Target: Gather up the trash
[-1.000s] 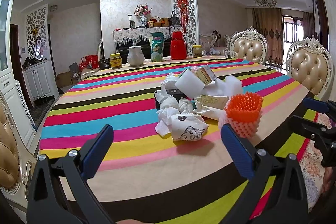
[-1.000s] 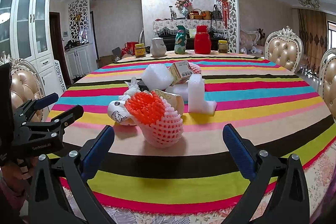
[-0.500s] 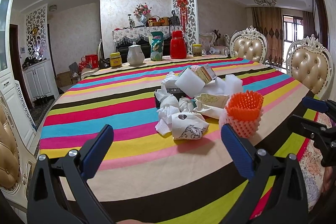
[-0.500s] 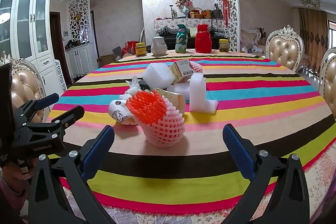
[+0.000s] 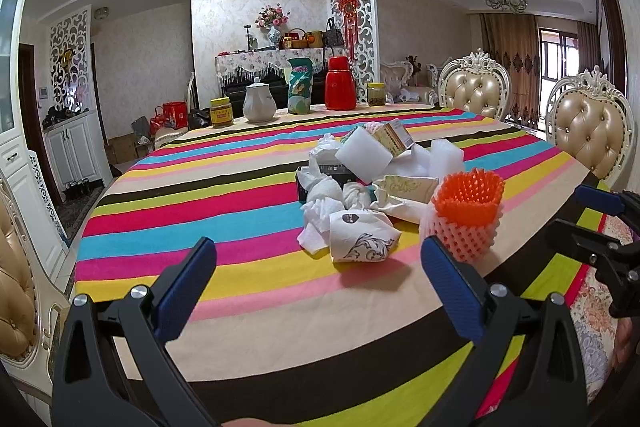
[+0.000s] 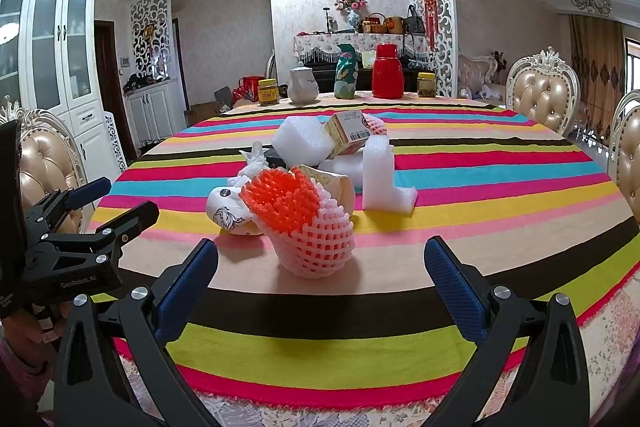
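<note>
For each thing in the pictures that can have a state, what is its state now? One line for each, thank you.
Left hand-held gripper: open, empty.
Right hand-held gripper: open, empty.
Orange and pink foam net: on the table, open mouth tilted toward the camera in the right wrist view.
Printed paper cup: crushed, on its side.
White tissues: crumpled.
White foam piece: upright.
Small carton: tilted, propped on the pile.
Red flask: upright, lid on.

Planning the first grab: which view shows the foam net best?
The right wrist view: the foam net sits centred ahead of the open right gripper, whole and unblocked. The left wrist view shows it off to the right, its lower corner behind a finger.
</note>
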`<action>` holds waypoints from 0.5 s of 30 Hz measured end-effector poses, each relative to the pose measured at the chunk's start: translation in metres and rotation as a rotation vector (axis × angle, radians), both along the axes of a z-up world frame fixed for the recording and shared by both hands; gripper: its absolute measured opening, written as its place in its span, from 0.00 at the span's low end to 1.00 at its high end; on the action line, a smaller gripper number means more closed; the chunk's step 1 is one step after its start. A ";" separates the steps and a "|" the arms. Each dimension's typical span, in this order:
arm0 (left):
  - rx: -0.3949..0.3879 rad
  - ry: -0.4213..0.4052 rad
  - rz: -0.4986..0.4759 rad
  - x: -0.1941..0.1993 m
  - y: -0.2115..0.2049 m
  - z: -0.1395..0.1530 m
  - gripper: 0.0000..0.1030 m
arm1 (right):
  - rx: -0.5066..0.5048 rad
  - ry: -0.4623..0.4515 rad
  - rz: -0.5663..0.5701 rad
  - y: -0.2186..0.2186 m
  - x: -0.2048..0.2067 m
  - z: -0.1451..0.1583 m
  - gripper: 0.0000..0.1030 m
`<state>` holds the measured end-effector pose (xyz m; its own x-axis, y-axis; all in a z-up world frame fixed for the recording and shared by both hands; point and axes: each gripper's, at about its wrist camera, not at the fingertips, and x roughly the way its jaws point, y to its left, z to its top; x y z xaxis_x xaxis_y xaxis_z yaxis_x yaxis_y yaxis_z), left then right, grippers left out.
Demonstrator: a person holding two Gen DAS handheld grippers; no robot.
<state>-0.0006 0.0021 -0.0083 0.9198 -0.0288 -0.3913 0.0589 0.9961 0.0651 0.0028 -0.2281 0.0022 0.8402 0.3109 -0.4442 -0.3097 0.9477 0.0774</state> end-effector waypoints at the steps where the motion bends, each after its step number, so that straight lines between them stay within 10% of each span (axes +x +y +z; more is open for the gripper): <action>1: 0.000 0.000 0.000 0.000 0.000 0.000 0.96 | -0.001 0.001 0.000 0.000 0.000 -0.001 0.94; 15: -0.006 0.000 0.002 0.000 0.002 0.000 0.96 | -0.005 0.001 0.002 0.003 0.001 -0.001 0.94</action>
